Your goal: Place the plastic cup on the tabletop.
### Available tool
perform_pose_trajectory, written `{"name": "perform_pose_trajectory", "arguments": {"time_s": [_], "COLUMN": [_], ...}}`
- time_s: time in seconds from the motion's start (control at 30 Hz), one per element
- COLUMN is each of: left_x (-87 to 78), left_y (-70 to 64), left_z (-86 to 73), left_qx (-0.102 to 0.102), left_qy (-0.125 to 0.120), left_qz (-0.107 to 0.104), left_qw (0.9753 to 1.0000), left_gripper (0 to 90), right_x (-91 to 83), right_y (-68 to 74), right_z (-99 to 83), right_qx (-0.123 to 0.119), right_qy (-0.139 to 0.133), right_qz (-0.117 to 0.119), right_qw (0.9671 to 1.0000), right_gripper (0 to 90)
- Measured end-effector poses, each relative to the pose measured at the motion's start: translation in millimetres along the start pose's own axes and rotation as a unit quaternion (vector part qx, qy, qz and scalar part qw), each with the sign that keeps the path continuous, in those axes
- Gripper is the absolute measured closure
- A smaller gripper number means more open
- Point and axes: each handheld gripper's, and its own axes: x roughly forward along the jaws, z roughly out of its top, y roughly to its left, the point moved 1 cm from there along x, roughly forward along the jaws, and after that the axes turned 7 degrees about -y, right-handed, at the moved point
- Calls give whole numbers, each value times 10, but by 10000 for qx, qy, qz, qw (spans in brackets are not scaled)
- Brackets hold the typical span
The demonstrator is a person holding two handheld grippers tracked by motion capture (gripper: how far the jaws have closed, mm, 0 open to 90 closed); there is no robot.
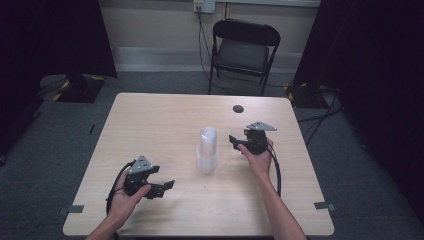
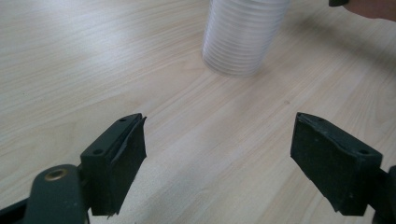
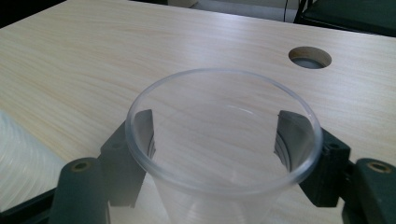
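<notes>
A tall stack of clear plastic cups (image 1: 207, 150) stands upright in the middle of the wooden table (image 1: 150, 120). My right gripper (image 1: 236, 142) is just to the right of the stack. In the right gripper view its jaws sit against both sides of a single clear cup (image 3: 224, 140), so the right gripper (image 3: 215, 135) is shut on it. The stack (image 3: 23, 158) shows at that view's lower left. My left gripper (image 1: 162, 189) is near the front left of the table, open and empty. In the left gripper view the stack (image 2: 243, 37) stands ahead of the wide-apart left gripper (image 2: 217, 154).
A round cable hole (image 1: 238, 108) is in the table behind the right gripper, also seen as the hole (image 3: 309, 57) beyond the held cup. A black folding chair (image 1: 242, 50) stands past the far edge. Bare wood lies all around the stack.
</notes>
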Motion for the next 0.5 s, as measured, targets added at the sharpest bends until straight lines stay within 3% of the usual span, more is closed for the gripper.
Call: {"name": "perform_pose_trajectory", "arguments": {"time_s": [0.37, 0.5], "left_x": [7, 20], "left_y": [3, 10], "left_z": [-2, -5], "left_qx": [-3, -97], "left_qy": [28, 12], "left_qz": [28, -7], "left_qw": [10000, 10000], "left_gripper": [180, 180], "right_x": [-106, -116], "right_y": [21, 24], "right_z": [-94, -138], "right_qx": [-62, -89], "right_qy": [104, 223], "right_qz": [66, 86], "right_qw": [9999, 9997], "right_gripper": [278, 265]}}
